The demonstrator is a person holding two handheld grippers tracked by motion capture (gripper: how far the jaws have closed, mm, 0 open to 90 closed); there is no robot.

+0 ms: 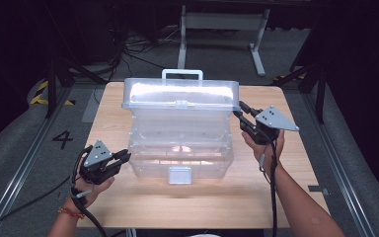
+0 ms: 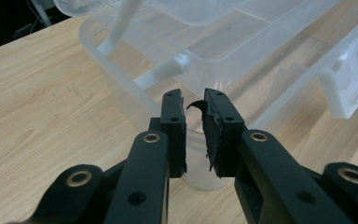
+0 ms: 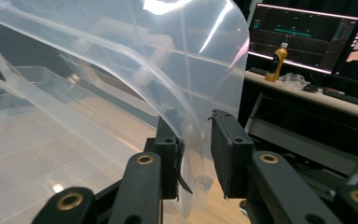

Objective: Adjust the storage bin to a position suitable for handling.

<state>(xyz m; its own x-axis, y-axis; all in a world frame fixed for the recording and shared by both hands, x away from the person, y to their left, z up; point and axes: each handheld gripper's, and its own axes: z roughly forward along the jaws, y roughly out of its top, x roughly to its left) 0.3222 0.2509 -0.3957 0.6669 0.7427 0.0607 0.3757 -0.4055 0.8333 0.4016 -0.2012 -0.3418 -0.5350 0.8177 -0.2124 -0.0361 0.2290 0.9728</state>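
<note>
Pale wooden square counter (image 1: 296,197), bare apart from one item. Large clear plastic storage box (image 1: 180,153) sits at the counter's middle, open; its clear domed lid (image 1: 180,95) stands raised at the far side, white carry handle (image 1: 181,74) on top. White latch (image 1: 180,175) on the box's near wall, facing the person.

Right claw (image 1: 241,114) at the lid's right end, near the far right of the box. In the right gripper view the lid's curved edge (image 3: 193,140) passes between the black jaws; the left pad lies against the plastic, a narrow gap shows on the other side. Cannot tell whether the pads press it.

Left claw (image 1: 124,157) low at the box's near left corner, hand resting by the counter. In the left gripper view its jaws stand narrowly apart, with the box's rounded corner (image 2: 200,163) in the slot between them; pads close on it, gripping the corner wall.

Small yellow bottle (image 3: 278,60) on a desk behind, beside lit screens (image 3: 303,32).
</note>
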